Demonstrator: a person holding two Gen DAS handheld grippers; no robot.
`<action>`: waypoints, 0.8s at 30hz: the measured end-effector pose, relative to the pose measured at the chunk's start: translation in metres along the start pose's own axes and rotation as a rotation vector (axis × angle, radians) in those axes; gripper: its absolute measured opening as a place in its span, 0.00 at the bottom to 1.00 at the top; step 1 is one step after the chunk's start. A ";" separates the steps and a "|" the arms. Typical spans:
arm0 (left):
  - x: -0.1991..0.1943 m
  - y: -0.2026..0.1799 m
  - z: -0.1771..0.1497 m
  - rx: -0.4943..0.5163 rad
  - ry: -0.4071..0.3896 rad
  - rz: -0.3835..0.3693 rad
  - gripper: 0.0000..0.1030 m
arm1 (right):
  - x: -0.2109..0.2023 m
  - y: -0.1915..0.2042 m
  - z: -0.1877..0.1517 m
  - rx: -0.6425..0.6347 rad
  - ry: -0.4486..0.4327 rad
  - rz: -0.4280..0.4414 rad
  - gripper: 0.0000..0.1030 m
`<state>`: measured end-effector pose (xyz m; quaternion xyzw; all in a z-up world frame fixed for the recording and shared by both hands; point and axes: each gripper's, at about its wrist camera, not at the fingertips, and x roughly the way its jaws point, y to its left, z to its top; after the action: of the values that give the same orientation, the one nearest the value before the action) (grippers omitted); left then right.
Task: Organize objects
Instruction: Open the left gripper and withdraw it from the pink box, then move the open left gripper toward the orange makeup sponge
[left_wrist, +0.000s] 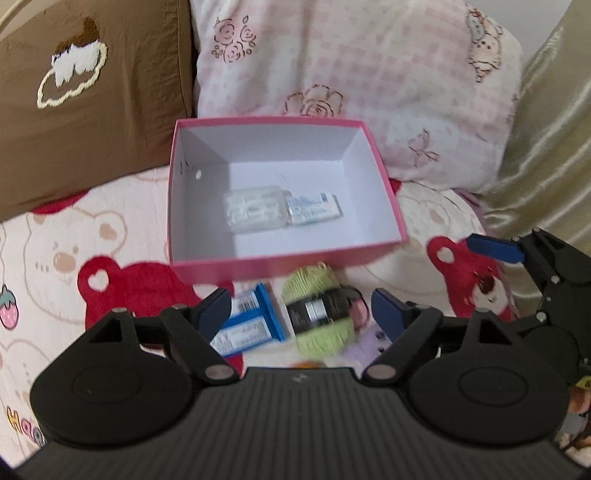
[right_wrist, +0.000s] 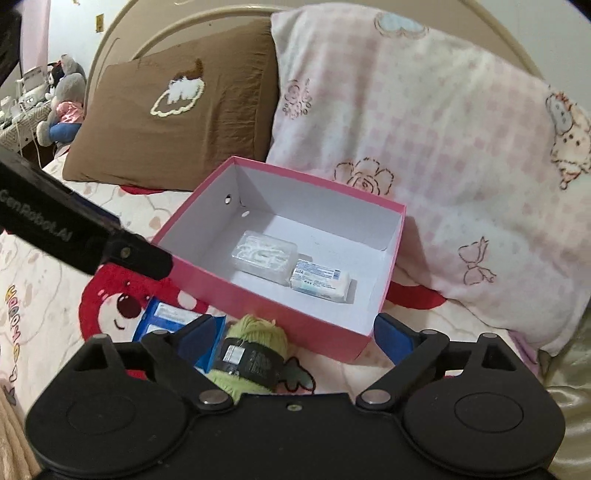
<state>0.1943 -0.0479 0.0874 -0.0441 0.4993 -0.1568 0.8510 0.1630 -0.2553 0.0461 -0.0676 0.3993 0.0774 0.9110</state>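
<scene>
Hanging apart and empty, the left gripper (left_wrist: 299, 308) and right gripper (right_wrist: 295, 334) sit above the yarn (left_wrist: 321, 317), just before the box (left_wrist: 207, 258). Soft, light, squashy: best pinched across its banded middle, I'd judge.
</scene>
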 end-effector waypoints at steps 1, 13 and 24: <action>-0.004 0.000 -0.004 -0.004 0.002 -0.004 0.82 | -0.005 0.002 -0.001 0.001 -0.002 -0.001 0.93; -0.037 0.012 -0.035 0.038 -0.001 0.018 0.96 | -0.059 0.024 -0.010 0.000 -0.024 0.036 0.93; -0.054 0.021 -0.068 0.047 0.018 0.015 0.97 | -0.072 0.040 -0.021 0.005 0.036 0.023 0.93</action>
<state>0.1161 -0.0060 0.0943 -0.0188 0.5033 -0.1623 0.8485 0.0916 -0.2259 0.0828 -0.0622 0.4164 0.0857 0.9030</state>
